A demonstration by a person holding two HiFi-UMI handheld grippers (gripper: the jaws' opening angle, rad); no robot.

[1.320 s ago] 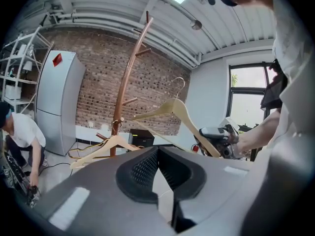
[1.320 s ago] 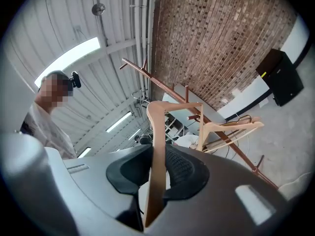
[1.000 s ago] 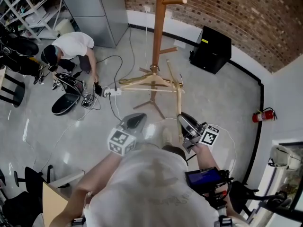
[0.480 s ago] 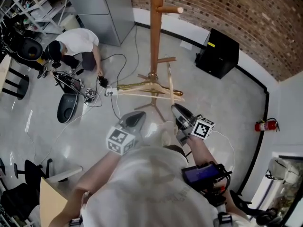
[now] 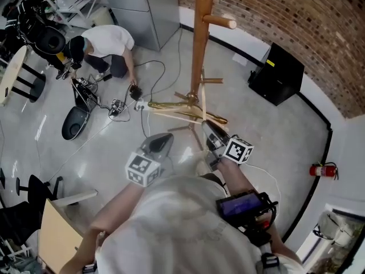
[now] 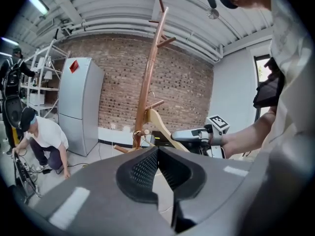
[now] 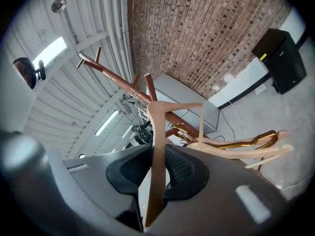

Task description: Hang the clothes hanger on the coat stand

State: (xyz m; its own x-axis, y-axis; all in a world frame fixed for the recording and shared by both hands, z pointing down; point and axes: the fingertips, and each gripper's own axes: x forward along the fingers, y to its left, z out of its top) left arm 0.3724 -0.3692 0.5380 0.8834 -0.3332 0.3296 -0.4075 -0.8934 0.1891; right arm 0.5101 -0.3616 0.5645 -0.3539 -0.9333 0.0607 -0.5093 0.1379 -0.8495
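Now, against a second ago, the head view has swung. The crouching person (image 5: 105, 41) far left of the stand (image 5: 198, 44) sits higher and further right in the frame. The stand's pole fills more of the top. My left claw (image 5: 162, 141) sits much where it was, low and left of the stand's foot. My right claw (image 5: 210, 131) has come in toward the pole, and the hanger (image 5: 202, 99) rising from it stands nearly in line with the pole, where earlier it leaned off to the right of it.

My left claw (image 6: 156, 151) has its pads pressed together at the tips, with nothing between them. Past those tips, the left gripper view shows the person (image 6: 42, 136) well left of the stand (image 6: 147, 77). The hanger (image 6: 162, 127) is just right of the pole, low down. My right claw (image 6: 194, 134) reaches in from further right.

My right claw (image 7: 158, 156) is pinching the hanger (image 7: 155, 124). One wooden arm runs up between the pads, both of which press on it. Above the pads the arm bends at a corner, and a thin bar comes back down to the right. The stand (image 7: 123, 82) slants across behind it. To the right of my hanger and close by the stand are other hangers (image 7: 246, 144), one brassy and one pale wood. In the head view they lie across the pole's lower part (image 5: 177, 108), and my hanger crosses just over their right end. I can't tell whether it touches them.
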